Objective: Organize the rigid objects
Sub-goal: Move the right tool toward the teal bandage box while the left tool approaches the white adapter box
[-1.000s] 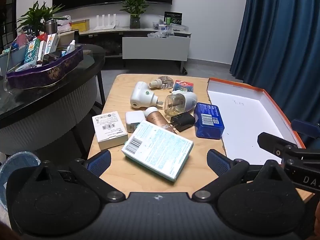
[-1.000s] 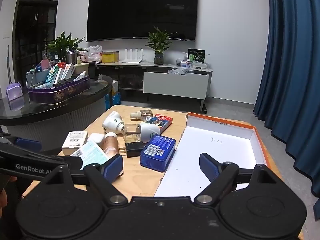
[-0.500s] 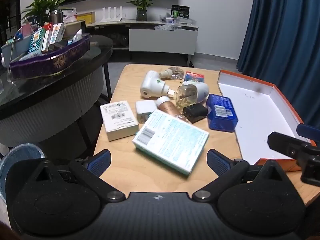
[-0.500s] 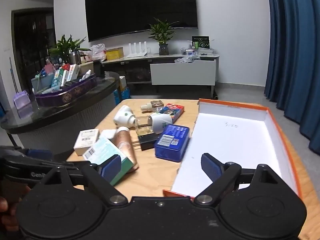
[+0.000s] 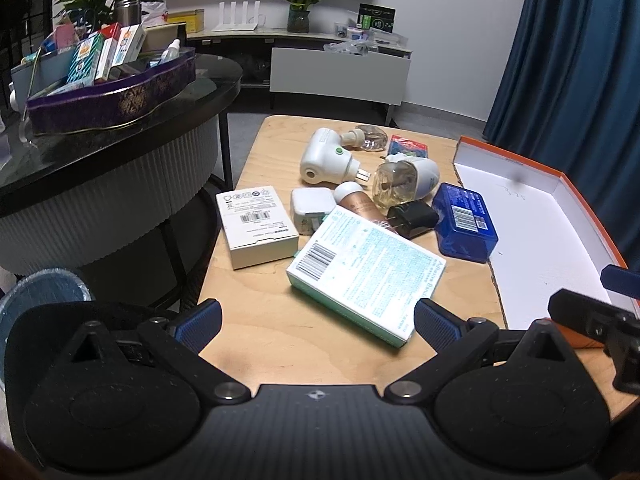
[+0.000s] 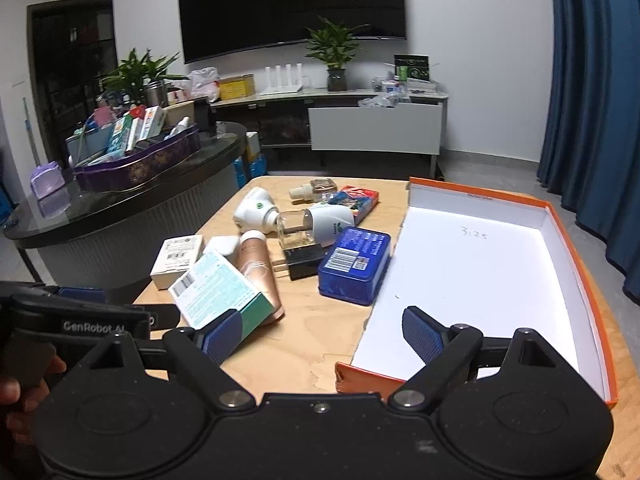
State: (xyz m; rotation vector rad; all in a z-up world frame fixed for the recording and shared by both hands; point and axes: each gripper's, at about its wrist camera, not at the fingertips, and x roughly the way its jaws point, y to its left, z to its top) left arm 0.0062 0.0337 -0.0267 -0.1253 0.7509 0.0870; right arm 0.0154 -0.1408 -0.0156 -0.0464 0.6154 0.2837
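Observation:
A pile of small objects lies on the wooden table [image 5: 256,352]: a teal-and-white box [image 5: 366,276], a white box [image 5: 256,224], a blue case [image 5: 466,222], a black charger [image 5: 412,216], a white charger [image 5: 310,206], a bronze tube [image 5: 360,206] and two white plug-in diffusers [image 5: 324,156]. An orange-rimmed white tray [image 5: 544,236] sits to their right and holds nothing. My left gripper [image 5: 318,318] is open just in front of the teal box [image 6: 218,294]. My right gripper [image 6: 320,334] is open over the near corner of the tray [image 6: 480,280].
A dark round counter [image 5: 120,120] with a purple tray of boxes [image 5: 112,92] stands to the left. A blue bin [image 5: 36,296] sits on the floor below it. Blue curtains [image 6: 596,100] hang at the right; a TV cabinet [image 6: 376,128] lines the back wall.
Both views have dropped and closed in on the table; the objects look larger. The left gripper now sits nearer the teal box, and the right gripper's jaws stand slightly wider.

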